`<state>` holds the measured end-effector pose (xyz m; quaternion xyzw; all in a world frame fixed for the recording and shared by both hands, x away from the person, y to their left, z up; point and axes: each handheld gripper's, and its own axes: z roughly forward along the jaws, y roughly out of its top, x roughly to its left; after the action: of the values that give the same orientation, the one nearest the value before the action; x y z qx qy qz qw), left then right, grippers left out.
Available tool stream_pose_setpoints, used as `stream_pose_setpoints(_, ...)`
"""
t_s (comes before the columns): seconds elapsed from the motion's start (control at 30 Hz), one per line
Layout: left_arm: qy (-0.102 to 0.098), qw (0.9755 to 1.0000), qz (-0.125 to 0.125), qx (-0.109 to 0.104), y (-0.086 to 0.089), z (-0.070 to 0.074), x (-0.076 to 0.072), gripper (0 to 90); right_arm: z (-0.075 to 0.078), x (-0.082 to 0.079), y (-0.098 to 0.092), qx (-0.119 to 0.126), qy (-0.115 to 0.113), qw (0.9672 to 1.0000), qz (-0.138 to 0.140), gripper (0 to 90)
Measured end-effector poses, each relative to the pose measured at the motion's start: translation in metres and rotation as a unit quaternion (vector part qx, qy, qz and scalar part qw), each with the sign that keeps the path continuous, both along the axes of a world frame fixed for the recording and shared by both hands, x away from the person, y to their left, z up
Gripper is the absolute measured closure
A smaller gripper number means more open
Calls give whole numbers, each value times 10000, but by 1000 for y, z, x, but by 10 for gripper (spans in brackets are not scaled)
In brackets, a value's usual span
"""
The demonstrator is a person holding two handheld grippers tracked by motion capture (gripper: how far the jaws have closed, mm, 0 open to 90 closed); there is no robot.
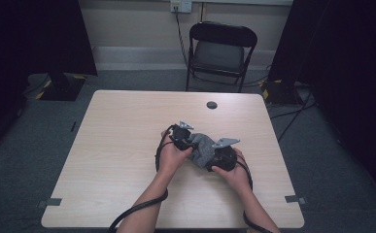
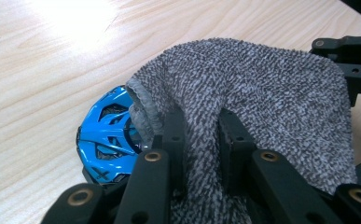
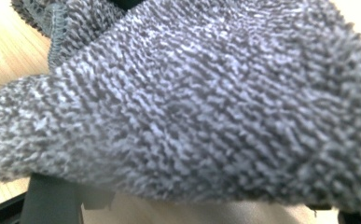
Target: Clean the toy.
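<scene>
Sock (image 1: 202, 149), grey knit, stretched between your two grippers just above table (image 1: 127, 145), near middle. Your left gripper (image 2: 201, 135) clenched on sock fabric, cuff edge bunched beside its jaws. Your right gripper (image 1: 223, 158) draped by sock, jaws spread wide, seemingly inside it. Blue toy helmet (image 2: 106, 140) sits on table under cuff.

High cam overhead; gripper cams close-up; all share sock (image 1: 202, 150).

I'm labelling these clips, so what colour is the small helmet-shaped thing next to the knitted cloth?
Bright blue with black vents, clearest in the left gripper view.
</scene>
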<state>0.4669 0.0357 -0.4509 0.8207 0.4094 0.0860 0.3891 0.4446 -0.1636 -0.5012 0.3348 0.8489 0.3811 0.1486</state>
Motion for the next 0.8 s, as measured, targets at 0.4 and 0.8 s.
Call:
stream_pose_setpoints(0.4,-88,9995,49,295,1,2,5,756,0,0,0,-9,-7,10000,2,231)
stream_pose_setpoints(0.8,-17,9987,304,416,14,3,18,754,0,0,0,-9,-5,10000,2,231)
